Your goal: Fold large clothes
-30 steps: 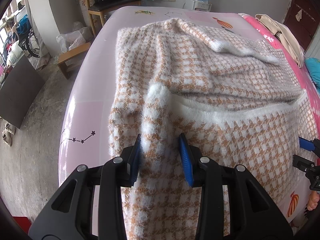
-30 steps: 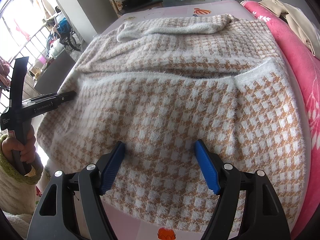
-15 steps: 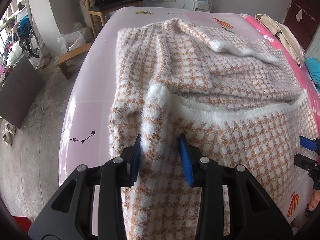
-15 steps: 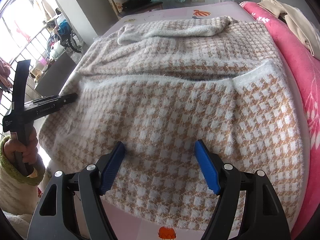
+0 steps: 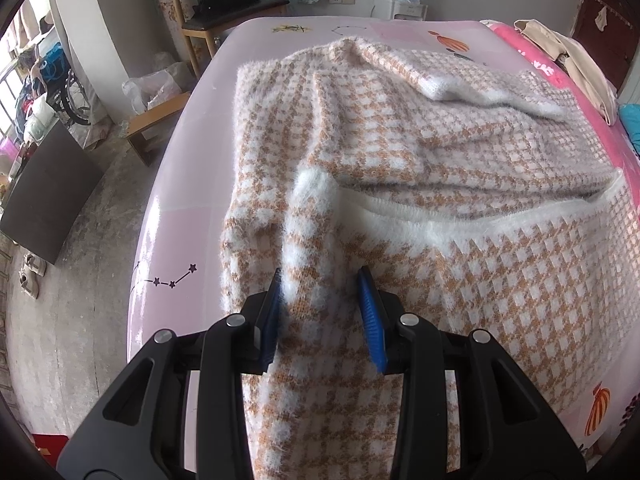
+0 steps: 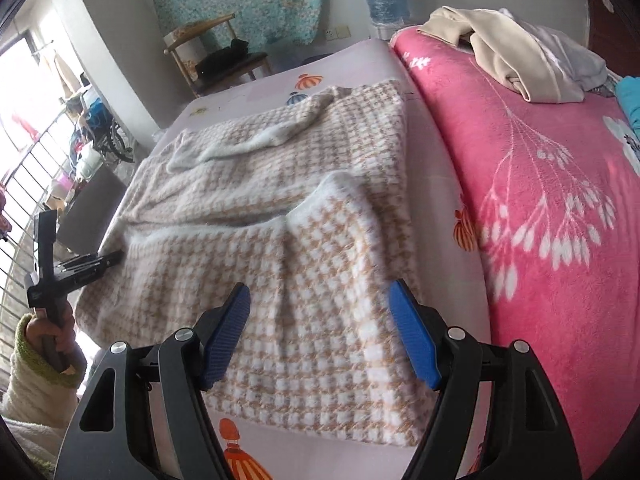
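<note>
Left wrist view: checked fuzzy sweater [image 5: 400,168] lies flat on pink bed [image 5: 188,184], long way running toward far wall. Left gripper [image 5: 322,296] fingers pinch raised fold near white hem. Right gripper [image 6: 320,320] fingers wide apart, holding nothing, above sweater's near corner.

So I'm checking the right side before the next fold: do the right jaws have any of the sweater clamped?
No: the right gripper hangs above the checked sweater with jaws wide apart, clamping nothing.
</note>
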Demonstrator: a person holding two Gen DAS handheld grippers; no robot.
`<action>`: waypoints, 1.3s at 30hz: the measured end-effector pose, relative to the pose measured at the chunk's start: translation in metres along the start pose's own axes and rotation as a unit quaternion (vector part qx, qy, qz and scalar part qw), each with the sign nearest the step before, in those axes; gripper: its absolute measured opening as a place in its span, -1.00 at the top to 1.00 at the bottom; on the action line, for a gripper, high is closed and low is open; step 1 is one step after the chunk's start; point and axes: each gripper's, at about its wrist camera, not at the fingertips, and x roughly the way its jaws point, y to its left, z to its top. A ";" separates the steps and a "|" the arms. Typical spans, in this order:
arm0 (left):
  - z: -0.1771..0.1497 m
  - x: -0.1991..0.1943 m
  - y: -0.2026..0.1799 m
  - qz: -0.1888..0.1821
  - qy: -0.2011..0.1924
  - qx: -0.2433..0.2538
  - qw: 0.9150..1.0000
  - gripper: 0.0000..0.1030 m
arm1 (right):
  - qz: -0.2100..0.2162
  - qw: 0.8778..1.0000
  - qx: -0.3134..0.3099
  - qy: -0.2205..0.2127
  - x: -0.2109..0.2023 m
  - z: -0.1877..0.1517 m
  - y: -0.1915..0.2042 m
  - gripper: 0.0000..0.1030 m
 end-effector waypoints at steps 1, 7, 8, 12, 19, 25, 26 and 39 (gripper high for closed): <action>0.000 0.000 0.000 0.001 0.000 0.001 1.000 0.31 | 0.000 1.000 -0.002 0.001 0.004 0.003 -0.002 -0.36; -0.001 -0.001 0.001 0.002 0.000 0.001 1.000 0.31 | -0.012 0.999 -0.025 0.016 0.036 0.030 -0.008 -0.21; -0.001 -0.001 0.001 0.002 0.000 0.001 1.000 0.31 | -0.011 0.999 -0.023 0.020 0.040 0.033 -0.008 -0.14; 0.000 0.000 0.001 0.007 0.000 0.001 1.000 0.31 | -0.001 0.999 -0.018 0.045 0.054 0.031 -0.012 0.05; 0.000 0.000 -0.004 0.017 0.004 0.003 1.000 0.31 | 0.015 0.997 -0.026 0.069 0.044 0.018 -0.009 0.14; 0.002 0.000 -0.007 0.027 0.007 0.003 1.000 0.31 | 0.017 0.997 -0.023 0.066 0.062 0.038 -0.012 0.28; 0.002 0.000 -0.007 0.029 0.007 0.002 1.000 0.31 | 0.015 0.997 -0.022 0.069 0.066 0.040 -0.012 0.33; 0.002 0.000 -0.010 0.038 0.010 0.003 0.999 0.31 | -0.043 0.994 -0.067 0.078 0.063 0.031 0.004 0.55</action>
